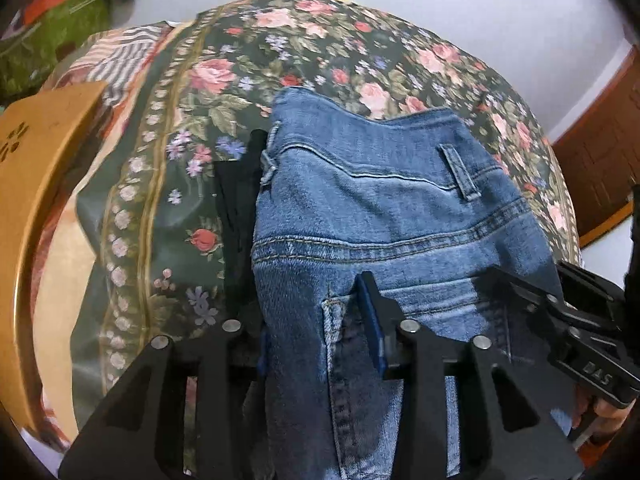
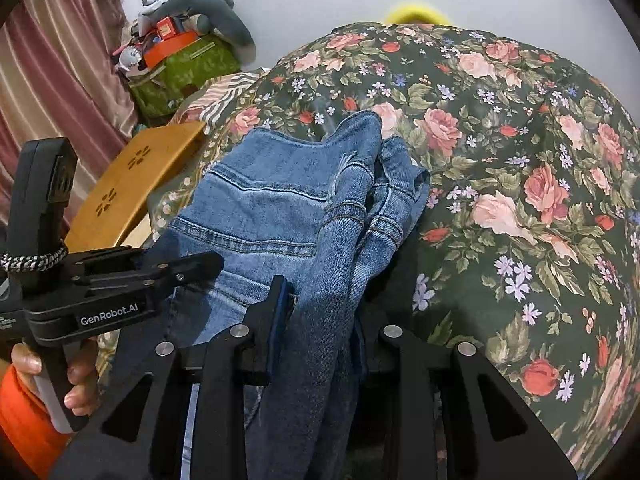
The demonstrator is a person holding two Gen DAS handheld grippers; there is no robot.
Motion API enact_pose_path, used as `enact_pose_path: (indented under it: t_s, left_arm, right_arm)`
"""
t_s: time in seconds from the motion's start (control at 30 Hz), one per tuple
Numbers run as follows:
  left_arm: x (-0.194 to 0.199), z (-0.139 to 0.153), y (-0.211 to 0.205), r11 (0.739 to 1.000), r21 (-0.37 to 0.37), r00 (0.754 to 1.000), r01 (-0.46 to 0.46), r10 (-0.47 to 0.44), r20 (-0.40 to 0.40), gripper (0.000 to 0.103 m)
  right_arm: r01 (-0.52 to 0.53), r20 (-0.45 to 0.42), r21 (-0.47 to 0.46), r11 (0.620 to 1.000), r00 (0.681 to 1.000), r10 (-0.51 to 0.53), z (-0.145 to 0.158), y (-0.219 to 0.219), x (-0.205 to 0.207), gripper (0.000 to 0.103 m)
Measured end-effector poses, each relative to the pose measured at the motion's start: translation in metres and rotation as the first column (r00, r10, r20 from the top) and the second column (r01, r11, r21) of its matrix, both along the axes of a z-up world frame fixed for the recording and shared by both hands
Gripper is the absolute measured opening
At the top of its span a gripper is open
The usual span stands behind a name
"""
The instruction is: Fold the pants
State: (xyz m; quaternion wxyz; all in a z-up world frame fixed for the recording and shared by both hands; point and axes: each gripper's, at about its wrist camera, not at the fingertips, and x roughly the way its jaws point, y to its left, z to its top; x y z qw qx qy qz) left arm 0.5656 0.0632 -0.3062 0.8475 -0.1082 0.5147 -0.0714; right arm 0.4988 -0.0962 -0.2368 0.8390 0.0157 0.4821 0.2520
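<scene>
We see a wide surface draped in a smooth, dark green floral cloth [image 1: 168, 200] printed with pink roses; whether a bed or a desk lies under it is hidden. On it rest blue denim jeans [image 1: 380, 216], thick, faintly fuzzy, with orange-tan stitched seams, a belt loop and a back pocket. In the right wrist view the jeans [image 2: 280, 208] bunch into a rumpled ridge of layered folds. A dark, black cloth shows beside and beneath the denim, too shadowed to make out.

At the cloth's left edge we see a curved, tan wooden chair back [image 1: 44, 184] with small cut-out slots, cut off by the frame. Farther back stands a green bag [image 2: 184, 68] heaped with clutter, blurred, beside a striped pink curtain [image 2: 52, 80].

Our left gripper [image 1: 320, 332] has black, angular plastic arms with silver pins; its jaws clamp a fold of denim by the pocket, one blue pad pressed to the fabric, the other buried behind it. Our right gripper [image 2: 320, 312] likewise pinches the bunched ridge, the denim running down between its jaws. Each view catches the other gripper at its edge, with fingers [image 2: 78, 384] wrapped round the handle.
</scene>
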Motion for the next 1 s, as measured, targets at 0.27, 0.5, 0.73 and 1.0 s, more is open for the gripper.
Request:
enact_pose_path:
  t_s: [0.27,0.5,0.73,1.0]
  left_arm:
    - [-0.040,0.039,-0.006,0.979,0.202,1.000,-0.019,0.018,0.007,0.046]
    - [-0.128,0.144,-0.019,0.980,0.199,0.977,-0.010,-0.033,0.210,0.048]
    - [-0.237,0.254,-0.027,0.989,0.146,0.892,-0.014,-0.053,0.449,0.048]
    - [-0.355,0.317,-0.043,0.988,0.152,0.775,-0.042,-0.063,0.629,0.048]
  right_arm:
    - [0.008,0.073,0.038,0.999,0.997,-0.011,0.044,-0.037,-0.047,0.029]
    - [0.016,0.207,0.189,0.982,0.977,-0.055,0.130,-0.077,-0.112,0.029]
    - [-0.019,0.393,0.248,0.969,0.916,-0.082,0.218,-0.093,-0.203,0.029]
    - [-0.068,0.581,0.259,0.963,0.808,-0.100,0.270,-0.089,-0.304,0.029]
